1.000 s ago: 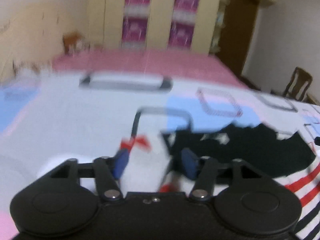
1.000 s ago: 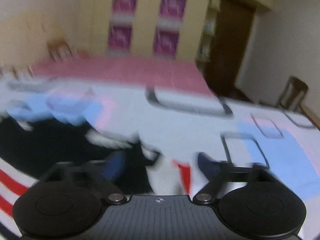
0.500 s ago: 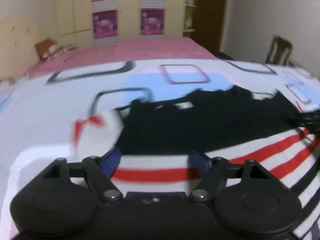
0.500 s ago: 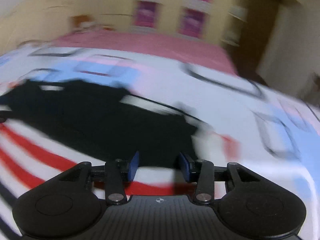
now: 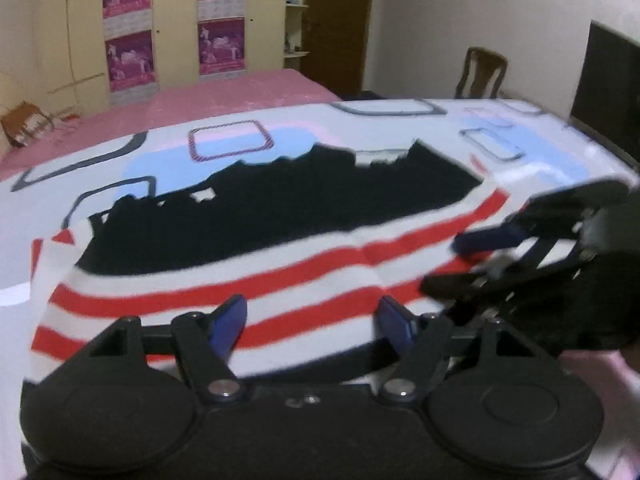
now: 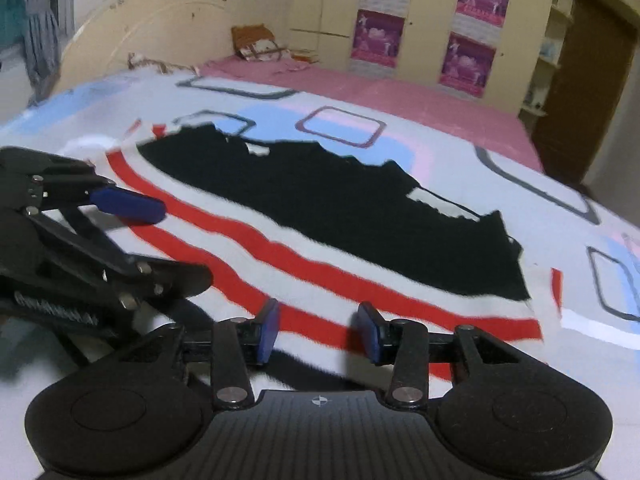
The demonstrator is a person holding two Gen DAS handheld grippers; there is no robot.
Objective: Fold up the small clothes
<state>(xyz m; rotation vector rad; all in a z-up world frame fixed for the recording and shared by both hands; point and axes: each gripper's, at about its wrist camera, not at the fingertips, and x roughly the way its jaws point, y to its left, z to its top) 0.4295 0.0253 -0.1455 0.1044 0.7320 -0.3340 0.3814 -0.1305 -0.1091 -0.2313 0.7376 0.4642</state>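
A striped top (image 5: 248, 280) with red, white and black parts lies flat on a bed sheet (image 5: 80, 152) with colored squares. The left gripper (image 5: 312, 322) sits over its near edge, fingers spread wide and holding nothing. The right gripper (image 6: 318, 334) is just beside it, also spread and empty.
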